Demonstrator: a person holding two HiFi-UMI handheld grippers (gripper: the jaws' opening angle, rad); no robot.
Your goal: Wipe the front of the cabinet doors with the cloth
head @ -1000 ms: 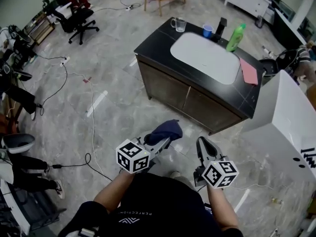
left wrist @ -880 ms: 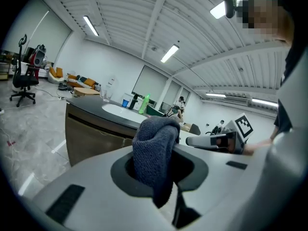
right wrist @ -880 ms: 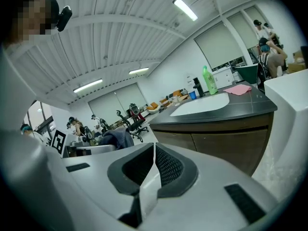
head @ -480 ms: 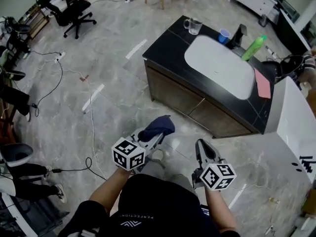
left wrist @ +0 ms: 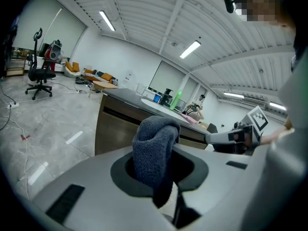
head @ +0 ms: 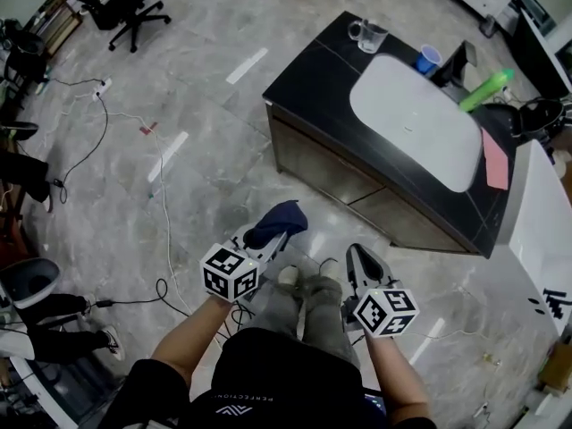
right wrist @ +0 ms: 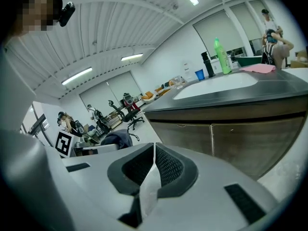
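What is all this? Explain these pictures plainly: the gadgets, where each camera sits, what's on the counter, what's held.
No robot here: a person holds a two-jaw gripper in each hand. The top-down picture comes from a camera on the person's head; the other two come from cameras riding on the grippers, looking along their jaws. The left gripper is shut on a dark blue cloth. The right gripper is shut and empty. Ahead stands a dark cabinet with two doors, neither gripper touching it. Its black top holds a white sink, a glass mug, a blue cup, a green bottle and a pink rag. The marked cubes are parts of the grippers.
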